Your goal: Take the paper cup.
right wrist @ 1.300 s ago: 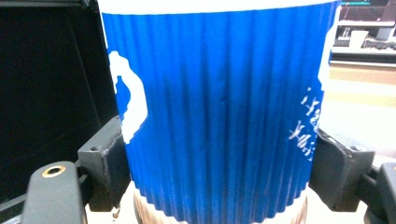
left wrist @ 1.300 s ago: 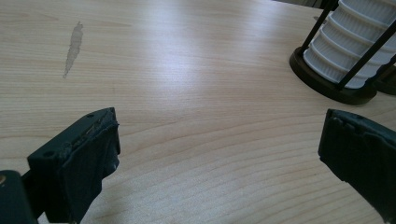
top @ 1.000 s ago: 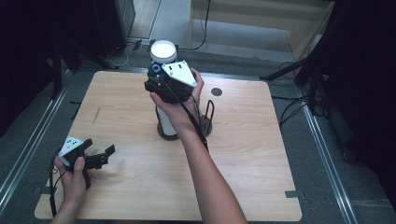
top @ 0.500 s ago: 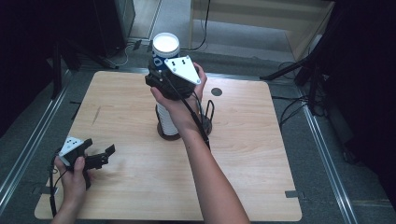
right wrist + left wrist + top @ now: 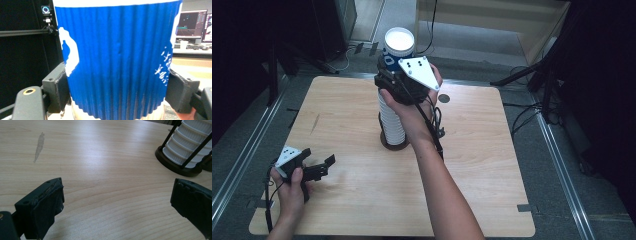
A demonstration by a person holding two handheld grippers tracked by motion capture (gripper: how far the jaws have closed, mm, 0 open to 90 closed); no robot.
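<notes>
My right gripper [image 5: 393, 69] is shut on a blue ribbed paper cup [image 5: 391, 57] with a white inside, held above the stack of white cups [image 5: 393, 120]. The stack stands in a black wire holder [image 5: 394, 145] at the table's middle. In the right gripper view both pads press the blue cup [image 5: 117, 57] from either side, with my right gripper [image 5: 117, 91] low on it. Over the front left of the table, my left gripper [image 5: 319, 167] is open and holds nothing. In the left gripper view it [image 5: 117, 195] hangs above bare wood, with the cup stack [image 5: 187, 145] at the upper right.
The wooden table [image 5: 492, 165] has a dark round hole [image 5: 443, 98] right of the stack and a grey smear [image 5: 314, 122] at the left. The right gripper's cable [image 5: 438, 127] trails beside the holder. Dark stands and floor cables ring the table.
The right gripper has raised the blue cup higher above the stack and a little farther back. The left gripper has stayed where it was.
</notes>
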